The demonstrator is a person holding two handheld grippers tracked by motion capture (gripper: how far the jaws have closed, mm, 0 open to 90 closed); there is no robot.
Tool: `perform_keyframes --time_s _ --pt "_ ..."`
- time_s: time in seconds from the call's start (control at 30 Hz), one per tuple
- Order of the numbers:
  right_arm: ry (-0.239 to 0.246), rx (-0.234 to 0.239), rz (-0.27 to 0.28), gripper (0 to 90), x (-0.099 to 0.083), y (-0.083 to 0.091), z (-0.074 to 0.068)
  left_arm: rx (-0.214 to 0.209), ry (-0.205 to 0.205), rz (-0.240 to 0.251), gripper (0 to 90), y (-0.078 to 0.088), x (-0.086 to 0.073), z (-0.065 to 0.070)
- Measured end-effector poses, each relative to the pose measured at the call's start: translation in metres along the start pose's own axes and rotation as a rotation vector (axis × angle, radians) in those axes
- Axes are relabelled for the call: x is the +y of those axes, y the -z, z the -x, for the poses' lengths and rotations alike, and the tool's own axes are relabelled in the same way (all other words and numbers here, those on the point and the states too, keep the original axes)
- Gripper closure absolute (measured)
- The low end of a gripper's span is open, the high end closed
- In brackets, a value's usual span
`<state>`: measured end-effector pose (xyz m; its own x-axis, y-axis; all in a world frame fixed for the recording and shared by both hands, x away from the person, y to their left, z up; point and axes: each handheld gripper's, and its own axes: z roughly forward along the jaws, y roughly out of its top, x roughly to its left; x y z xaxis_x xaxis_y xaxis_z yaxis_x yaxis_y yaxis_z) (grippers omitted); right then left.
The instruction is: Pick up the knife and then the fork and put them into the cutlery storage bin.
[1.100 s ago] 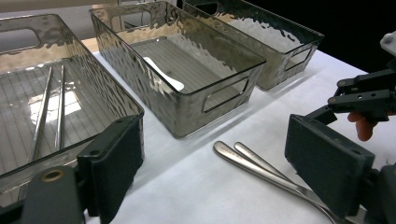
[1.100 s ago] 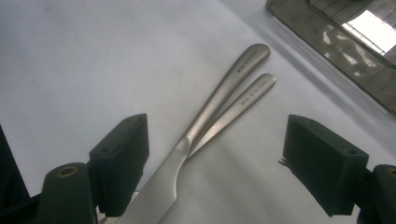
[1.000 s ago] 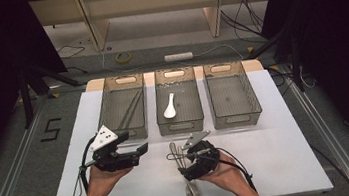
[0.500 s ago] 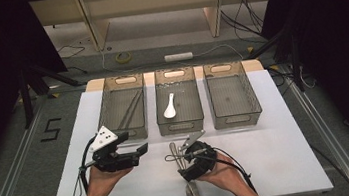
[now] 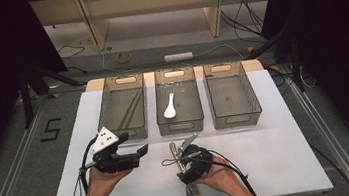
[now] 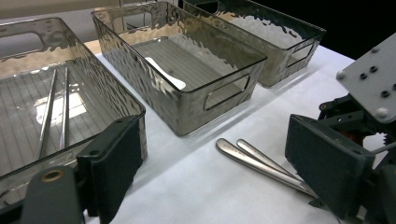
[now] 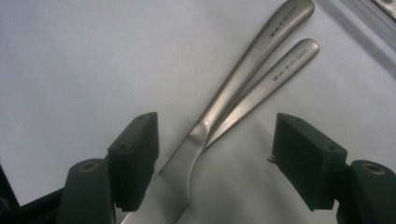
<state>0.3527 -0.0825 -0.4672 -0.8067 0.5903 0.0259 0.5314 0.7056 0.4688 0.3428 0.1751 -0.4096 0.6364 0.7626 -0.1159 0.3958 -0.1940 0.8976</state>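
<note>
I held the right gripper wide open, empty, straddling the knife and fork; left gripper also gaped, empty.

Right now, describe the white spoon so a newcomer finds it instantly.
Three smoky clear bins sit in a row at the far side of the white table. Look in the middle bin: the white spoon lies alone there, unlike the metal chopsticks in the left bin.

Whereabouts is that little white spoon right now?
In the high view, the white spoon lies inside the middle bin of three, between the bin holding chopsticks and the empty bin.
</note>
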Motion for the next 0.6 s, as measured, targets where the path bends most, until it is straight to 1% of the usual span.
perform_keyframes --time_s 0.17,0.37,0.4,0.47,0.53,0.6 --pt "-0.011 0.001 -0.02 35.8 0.0011 -0.0054 0.0007 0.003 -0.01 -0.003 18.2 -0.0009 -0.0001 0.0007" --pt "-0.016 -0.005 -0.028 39.3 0.0024 -0.0051 0.002 0.001 -0.013 -0.003 18.2 -0.0008 -0.0001 0.0017" --pt "-0.01 -0.003 -0.029 40.5 0.0025 -0.0052 0.0019 0.002 -0.013 -0.003 18.2 -0.0008 -0.0001 0.0017" --pt "-0.003 -0.015 -0.031 44.6 0.0026 -0.0048 0.002 0.002 -0.013 -0.003 18.3 -0.0007 0.0 0.0017" --pt "-0.006 -0.015 -0.027 47.9 0.0025 -0.0044 0.0032 0.002 -0.015 -0.004 18.2 -0.0007 -0.0001 0.0017" --pt "0.0 -0.003 -0.029 49.6 0.0024 -0.004 0.0042 0.002 -0.015 -0.005 18.2 -0.0009 -0.0002 0.0018"
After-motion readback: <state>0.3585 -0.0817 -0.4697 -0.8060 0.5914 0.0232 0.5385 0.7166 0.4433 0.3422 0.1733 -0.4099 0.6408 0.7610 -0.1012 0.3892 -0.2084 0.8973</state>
